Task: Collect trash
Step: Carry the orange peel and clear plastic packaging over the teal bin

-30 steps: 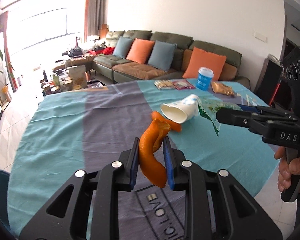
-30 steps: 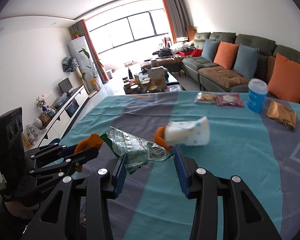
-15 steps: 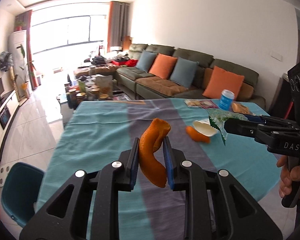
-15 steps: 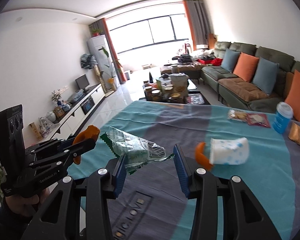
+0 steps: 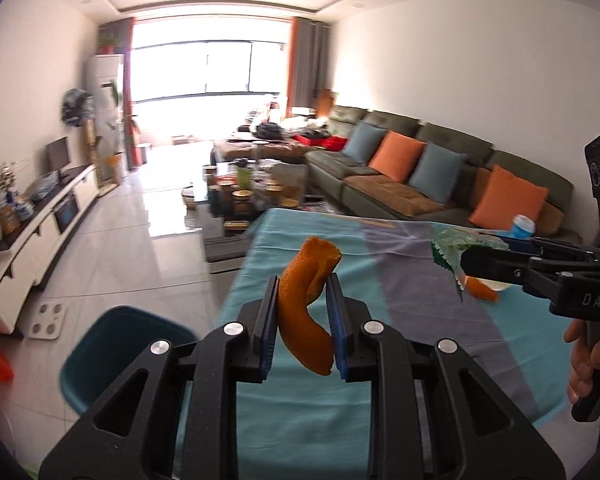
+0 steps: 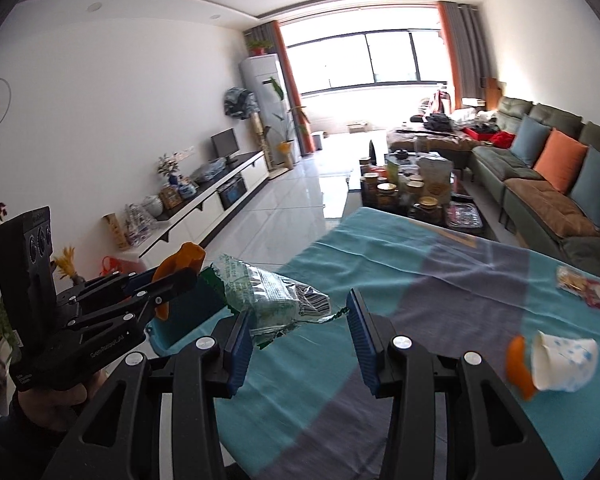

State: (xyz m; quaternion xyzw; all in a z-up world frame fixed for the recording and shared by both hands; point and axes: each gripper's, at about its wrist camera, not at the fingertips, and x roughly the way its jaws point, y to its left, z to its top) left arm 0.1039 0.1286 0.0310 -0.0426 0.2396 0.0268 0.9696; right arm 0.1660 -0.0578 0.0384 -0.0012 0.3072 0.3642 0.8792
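The left hand-held gripper (image 5: 302,322) is clamped on a curl of orange peel (image 5: 306,308), carried above the bench (image 5: 428,320) edge. The right hand-held gripper (image 6: 296,336) has a crumpled wrapper (image 6: 268,300) caught against its left pad only; the jaws stand wide, so that hold looks weak. At eight o'clock below the peel sits a teal bin (image 5: 112,348). To do this well, bring both loads fully over the bin before letting go, wrapper first. "DAS" reads on the right tool's side.
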